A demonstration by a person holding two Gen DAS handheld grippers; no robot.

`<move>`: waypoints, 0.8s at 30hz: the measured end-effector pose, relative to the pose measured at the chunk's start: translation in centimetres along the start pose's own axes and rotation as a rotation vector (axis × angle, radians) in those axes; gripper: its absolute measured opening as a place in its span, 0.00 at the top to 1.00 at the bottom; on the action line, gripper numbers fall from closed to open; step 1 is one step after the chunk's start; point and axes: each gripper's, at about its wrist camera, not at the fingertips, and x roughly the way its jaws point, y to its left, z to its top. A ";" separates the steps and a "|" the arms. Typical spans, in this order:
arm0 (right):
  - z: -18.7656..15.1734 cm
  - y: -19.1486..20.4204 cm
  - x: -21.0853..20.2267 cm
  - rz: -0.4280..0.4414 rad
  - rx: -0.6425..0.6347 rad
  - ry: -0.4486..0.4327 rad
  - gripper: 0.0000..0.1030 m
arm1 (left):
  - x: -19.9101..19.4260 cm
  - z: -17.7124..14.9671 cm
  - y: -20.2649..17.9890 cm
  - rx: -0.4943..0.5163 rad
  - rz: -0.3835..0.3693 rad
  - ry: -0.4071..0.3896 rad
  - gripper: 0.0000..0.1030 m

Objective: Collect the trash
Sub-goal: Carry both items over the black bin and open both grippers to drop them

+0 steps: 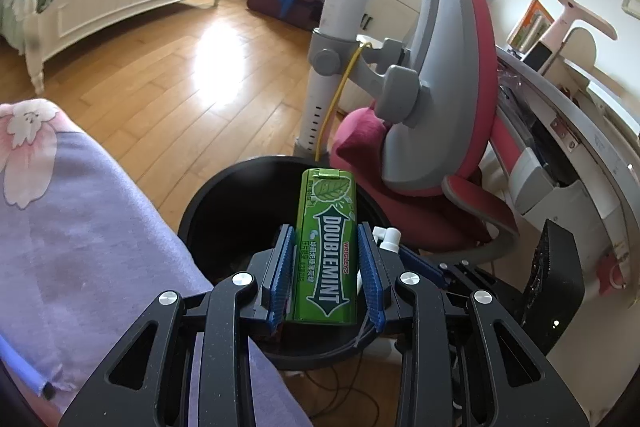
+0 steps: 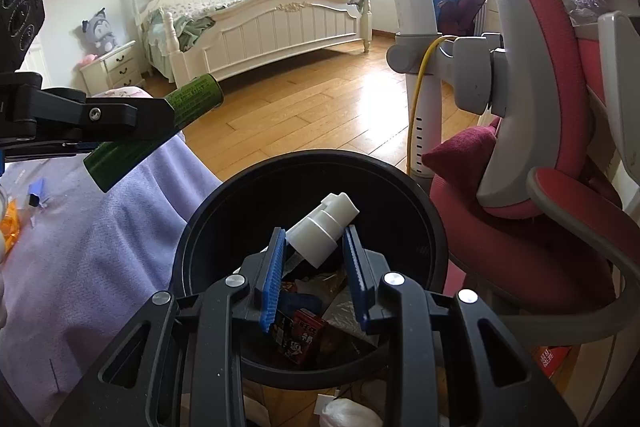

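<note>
My left gripper (image 1: 326, 233) is shut on a green Doublemint gum box (image 1: 327, 247), held over the black trash bin (image 1: 208, 199). In the right wrist view the same gum box (image 2: 192, 99) sticks out of the left gripper at the upper left, above the purple cloth. My right gripper (image 2: 314, 235) is shut on a white pump-spray top (image 2: 320, 231), right above the bin's (image 2: 432, 227) opening. Wrappers and a red carton (image 2: 304, 339) lie at the bin's bottom. The white spray top (image 1: 390, 239) peeks out beside my left gripper's right finger.
A purple flowered cloth (image 1: 80, 227) covers the surface left of the bin. A red and grey chair (image 1: 440, 131) stands close on the right, with a white pole (image 1: 340, 27) and yellow cable behind. A desk (image 1: 580, 131) is at far right. Crumpled tissue (image 2: 348, 413) lies on the floor.
</note>
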 end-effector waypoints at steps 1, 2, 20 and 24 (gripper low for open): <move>0.0 0.0 -0.1 -0.001 0.001 0.000 0.71 | 0.0 0.0 -0.1 0.001 0.000 -0.001 0.68; 0.0 0.0 -0.1 -0.002 0.002 -0.001 0.71 | 0.1 0.0 -0.1 0.002 -0.001 -0.001 0.68; -0.3 0.3 -1.2 -0.005 0.026 -0.014 0.27 | -4.5 -0.1 -1.0 0.056 0.121 -0.144 0.30; 0.0 2.2 -2.3 0.027 -0.011 -0.040 0.27 | -8.3 -0.7 1.1 0.037 0.203 -0.214 0.30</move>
